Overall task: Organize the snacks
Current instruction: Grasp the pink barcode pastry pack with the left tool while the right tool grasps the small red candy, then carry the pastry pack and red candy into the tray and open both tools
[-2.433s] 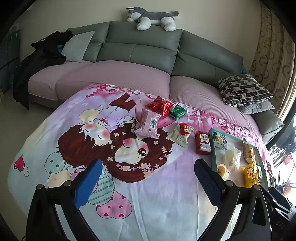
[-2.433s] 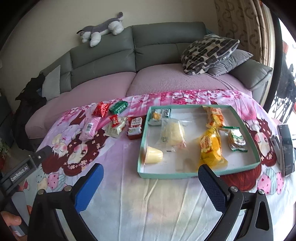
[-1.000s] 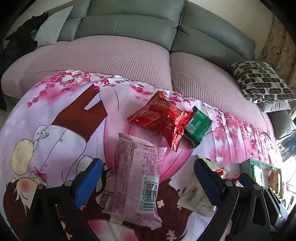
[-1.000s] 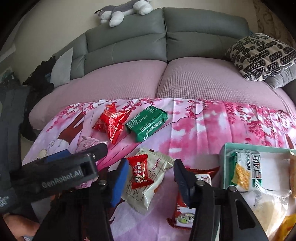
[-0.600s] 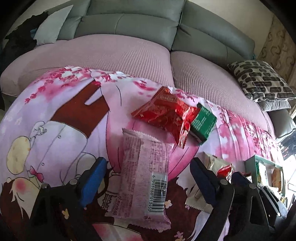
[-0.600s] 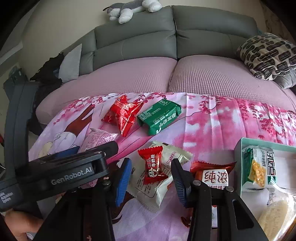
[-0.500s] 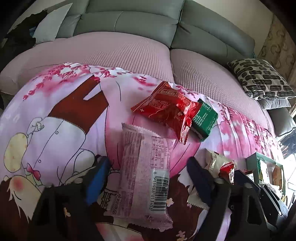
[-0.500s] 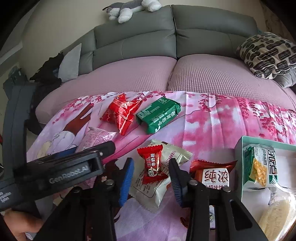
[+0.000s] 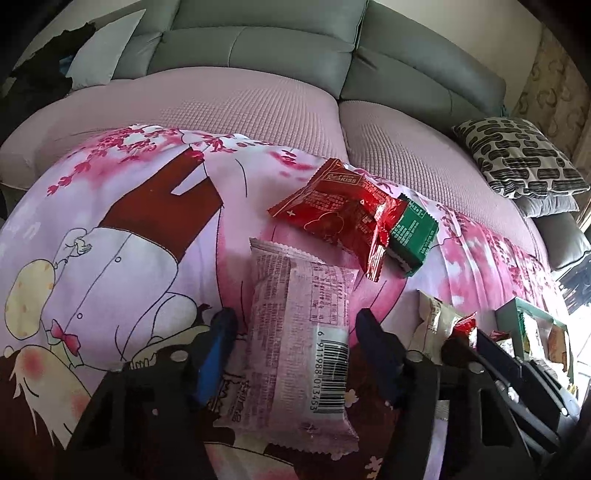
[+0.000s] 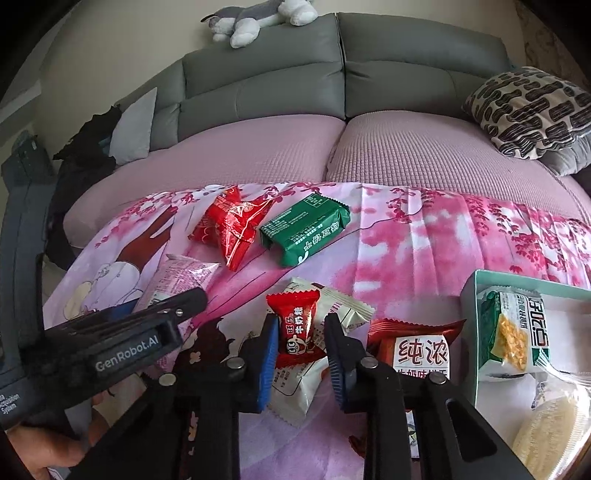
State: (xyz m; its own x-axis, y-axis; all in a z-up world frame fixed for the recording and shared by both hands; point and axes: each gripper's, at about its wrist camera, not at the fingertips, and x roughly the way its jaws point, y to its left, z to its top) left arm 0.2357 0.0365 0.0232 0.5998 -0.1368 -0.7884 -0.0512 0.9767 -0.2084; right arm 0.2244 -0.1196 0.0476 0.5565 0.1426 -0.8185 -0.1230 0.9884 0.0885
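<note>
My left gripper (image 9: pixel 295 339) straddles a pink snack pack (image 9: pixel 301 332) lying on the cartoon cloth; its blue pads stand close to both sides, a thin gap still showing. My right gripper (image 10: pixel 301 343) has its jaws around a small red candy (image 10: pixel 297 323) that lies on a white packet (image 10: pixel 325 317); the pads are near it, not clearly pressing. A red pouch (image 9: pixel 338 214) and a green bar (image 9: pixel 412 236) lie beyond; both also show in the right wrist view, the pouch (image 10: pixel 231 225) left of the bar (image 10: pixel 304 229). A teal tray (image 10: pixel 471 295) holds several snacks.
A red-and-white milk-snack pack (image 10: pixel 417 347) lies just left of the tray. A grey sofa with pink seat covers (image 10: pixel 258 147) runs behind the cloth, with a patterned cushion (image 10: pixel 532 110) at right and a plush toy (image 10: pixel 258 18) on top.
Both grippers moved forward and down from a high view to the snacks. The left jaws narrowed around the pink pack; the right jaws narrowed around the red candy.
</note>
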